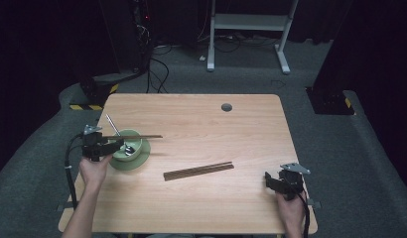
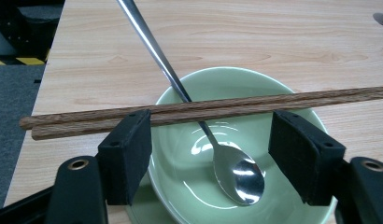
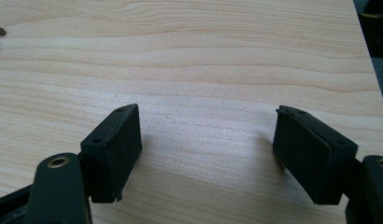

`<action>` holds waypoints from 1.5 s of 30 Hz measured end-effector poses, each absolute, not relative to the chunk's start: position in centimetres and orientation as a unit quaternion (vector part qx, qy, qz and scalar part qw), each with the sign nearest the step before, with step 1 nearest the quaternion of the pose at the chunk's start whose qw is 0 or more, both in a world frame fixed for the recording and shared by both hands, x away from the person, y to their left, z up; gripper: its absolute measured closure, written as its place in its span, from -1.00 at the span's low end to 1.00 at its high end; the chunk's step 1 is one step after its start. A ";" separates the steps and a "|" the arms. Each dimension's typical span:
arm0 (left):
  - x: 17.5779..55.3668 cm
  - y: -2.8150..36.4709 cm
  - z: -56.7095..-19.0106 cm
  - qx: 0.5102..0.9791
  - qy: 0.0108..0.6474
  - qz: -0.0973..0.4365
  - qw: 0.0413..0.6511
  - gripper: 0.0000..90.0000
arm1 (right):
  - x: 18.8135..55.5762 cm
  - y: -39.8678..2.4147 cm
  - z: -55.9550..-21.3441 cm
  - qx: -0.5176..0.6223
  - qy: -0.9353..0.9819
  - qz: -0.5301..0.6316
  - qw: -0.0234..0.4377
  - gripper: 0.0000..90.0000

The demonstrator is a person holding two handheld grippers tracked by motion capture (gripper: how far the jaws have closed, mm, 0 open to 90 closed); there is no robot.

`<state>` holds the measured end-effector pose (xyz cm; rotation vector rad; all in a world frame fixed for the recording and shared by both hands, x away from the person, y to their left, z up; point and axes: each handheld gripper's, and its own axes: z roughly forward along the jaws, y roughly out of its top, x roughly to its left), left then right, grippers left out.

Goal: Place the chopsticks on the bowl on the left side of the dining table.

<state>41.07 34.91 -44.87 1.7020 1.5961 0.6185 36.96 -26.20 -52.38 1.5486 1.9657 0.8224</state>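
Black jaws of the left gripper (image 2: 208, 154) stand apart over a green bowl (image 2: 273, 93), chopsticks (image 2: 203, 109) lying across its rim just beyond them, spoon (image 2: 238, 175) inside; the right gripper (image 3: 208, 154) gapes above bare table (image 3: 203, 70).

- Green ceramic bowl (image 1: 128, 147) on matching plate (image 1: 142, 157), table's (image 1: 201, 198) left side.
- Steel spoon (image 2: 238, 175) in bowl.
- Wooden chopstick pair (image 2: 203, 109) across bowl's rim.
- Second chopstick pair (image 1: 198, 170) lies mid-table, right of bowl.

The high view is looking forward and down on the whole table (image 1: 201, 198). Each hand-held gripper's camera is looking along its jaws, close over the same tabletop.
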 end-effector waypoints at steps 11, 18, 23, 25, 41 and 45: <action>40.9 34.3 -44.4 0.660 0.614 0.225 0.369 -0.32 | 37.0 -26.2 -52.4 0.569 0.722 0.302 0.251 -0.48; 40.7 33.8 -43.9 0.667 0.600 0.233 0.375 -0.34 | 37.0 -26.2 -52.4 0.569 0.722 0.302 0.251 -0.48; 40.6 33.7 -43.8 0.671 0.596 0.227 0.378 -0.35 | 37.0 -26.2 -52.4 0.569 0.722 0.302 0.251 -0.48; 40.6 33.7 -43.8 0.669 0.599 0.218 0.383 -0.35 | 37.0 -26.2 -52.4 0.569 0.722 0.302 0.251 -0.48; 40.4 32.9 -43.4 0.681 0.578 0.212 0.397 -0.45 | 37.0 -26.2 -52.4 0.569 0.722 0.302 0.251 -0.48; 40.5 32.5 -43.3 0.687 0.569 0.207 0.402 -0.45 | 37.0 -26.2 -52.4 0.569 0.722 0.302 0.251 -0.48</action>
